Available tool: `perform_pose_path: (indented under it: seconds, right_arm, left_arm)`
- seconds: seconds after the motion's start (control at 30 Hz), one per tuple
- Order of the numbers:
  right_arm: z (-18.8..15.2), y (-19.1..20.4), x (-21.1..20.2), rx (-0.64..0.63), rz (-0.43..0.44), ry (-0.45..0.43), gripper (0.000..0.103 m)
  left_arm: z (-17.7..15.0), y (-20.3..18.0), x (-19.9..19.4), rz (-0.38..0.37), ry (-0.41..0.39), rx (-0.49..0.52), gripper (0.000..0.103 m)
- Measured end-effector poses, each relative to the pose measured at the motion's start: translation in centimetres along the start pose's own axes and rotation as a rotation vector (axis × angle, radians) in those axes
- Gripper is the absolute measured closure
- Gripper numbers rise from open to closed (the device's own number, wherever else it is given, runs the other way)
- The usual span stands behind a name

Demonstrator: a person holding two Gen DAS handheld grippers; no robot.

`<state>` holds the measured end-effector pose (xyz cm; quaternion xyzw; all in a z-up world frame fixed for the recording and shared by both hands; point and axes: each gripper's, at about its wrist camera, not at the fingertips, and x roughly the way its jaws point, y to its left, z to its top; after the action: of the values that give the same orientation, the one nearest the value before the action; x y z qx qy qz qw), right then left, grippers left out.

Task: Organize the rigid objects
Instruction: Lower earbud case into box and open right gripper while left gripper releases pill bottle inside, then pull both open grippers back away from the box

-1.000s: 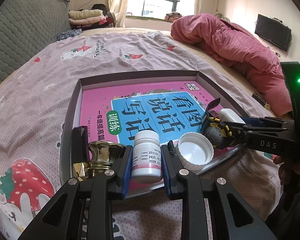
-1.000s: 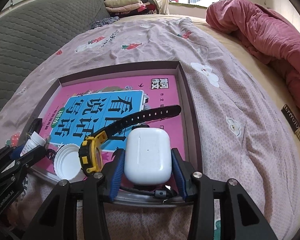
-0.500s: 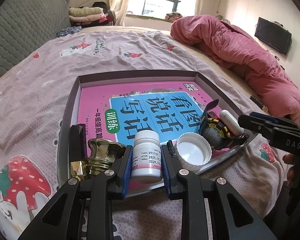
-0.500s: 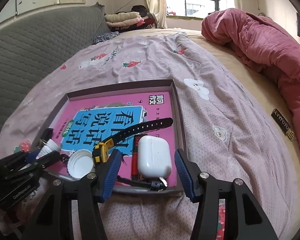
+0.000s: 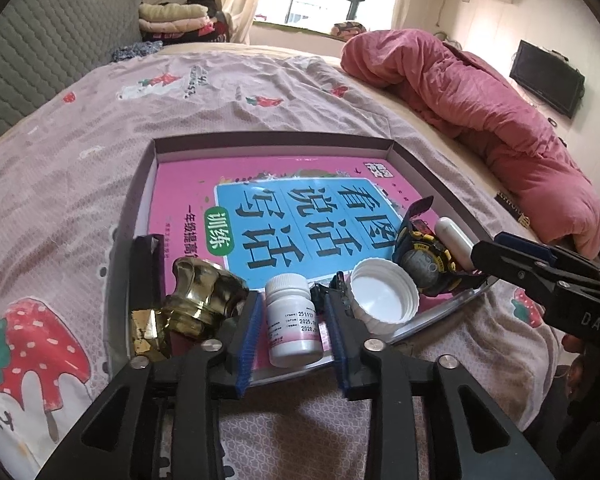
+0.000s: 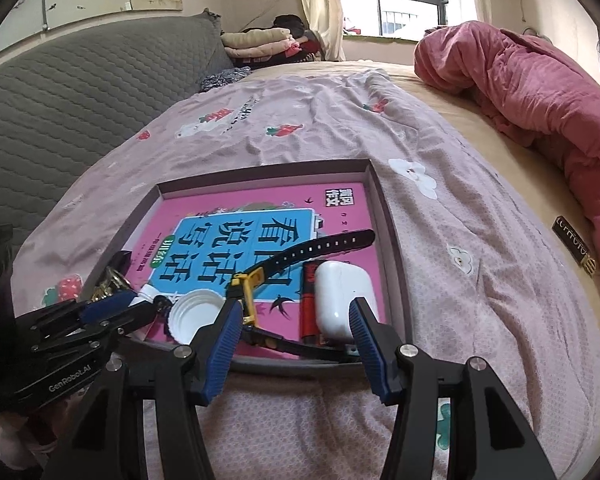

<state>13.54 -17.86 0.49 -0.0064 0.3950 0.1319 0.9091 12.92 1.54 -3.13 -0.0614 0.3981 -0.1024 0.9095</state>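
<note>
Letting go of the small white pill bottle [image 5: 294, 320], I have my left gripper [image 5: 292, 326] opening, its blue pads drawing clear of the bottle's sides, with the bottle upright between them at the near edge of the shallow tray [image 5: 268, 145]. It stands there, I judge, because this front strip is where the small hard things are being lined up, on top of the pink workbook [image 5: 284, 200] that covers the tray floor. My right gripper [image 6: 296, 322] hangs wide open and empty just short of the tray's near rim, the white earbud case [image 6: 342, 300] lying ahead between its fingers but untouched. Around the bottle it is crowded: a gold knob-shaped ornament [image 5: 202, 300] sits close on its left, a loose white cap [image 5: 384, 296] lies open side up on its right, and beyond that are the yellow-and-black watch [image 5: 424, 258] and a red lighter-like stick [image 6: 309, 300] tucked against the case. Backing straight out looks wisest, since either finger swinging sideways could knock the ornament or the cap.
</note>
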Motion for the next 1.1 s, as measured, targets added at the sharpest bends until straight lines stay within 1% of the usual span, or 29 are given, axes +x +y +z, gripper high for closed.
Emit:
perform_pose_path:
  seconds: [0.03, 0.2, 0.33, 0.6, 0.7, 0.8, 0.9, 1.0, 1.1]
  right_arm:
    - [0.0, 0.1, -0.1, -0.004, -0.002, -0.002, 0.048]
    - [-0.1, 0.1, -0.8, 0.004, 0.003, -0.015, 0.048]
    - [-0.1, 0.3, -1.6, -0.002, 0.004, -0.024, 0.048]
    - [-0.2, 0.7, -3.1, -0.017, 0.01, -0.05, 0.048]
    - [-0.4, 0.9, -3.9, -0.022, 0.01, -0.059, 0.048]
    - [-0.7, 1.0, -4.8, -0.016, 0.007, -0.067, 0.048]
    - [-1.1, 1.0, -5.4, -0.015, 0.008, -0.07, 0.048]
    - [-1.7, 1.0, -6.0, -0.025, 0.012, -0.069, 0.048]
    - [-2.3, 1.1, -6.5, -0.031, 0.026, -0.064, 0.048]
  left_arm:
    - [0.1, 0.1, -0.2, 0.003, -0.007, 0.0, 0.054]
    - [0.5, 0.5, -1.9, 0.008, -0.071, -0.027, 0.051]
    - [0.5, 0.7, -2.8, 0.012, -0.088, -0.034, 0.049]
    - [-0.3, -0.2, -4.1, 0.025, -0.083, -0.008, 0.047]
    - [-0.7, -0.4, -5.2, 0.04, -0.097, -0.012, 0.046]
    - [-0.8, -0.7, -6.3, 0.037, -0.107, -0.024, 0.031]
    - [-1.1, -0.7, -7.2, 0.043, -0.114, -0.048, 0.031]
    - [-1.3, -0.6, -7.7, 0.078, -0.104, -0.072, 0.031]
    - [-1.6, -0.6, -7.9, 0.112, -0.085, -0.083, 0.029]
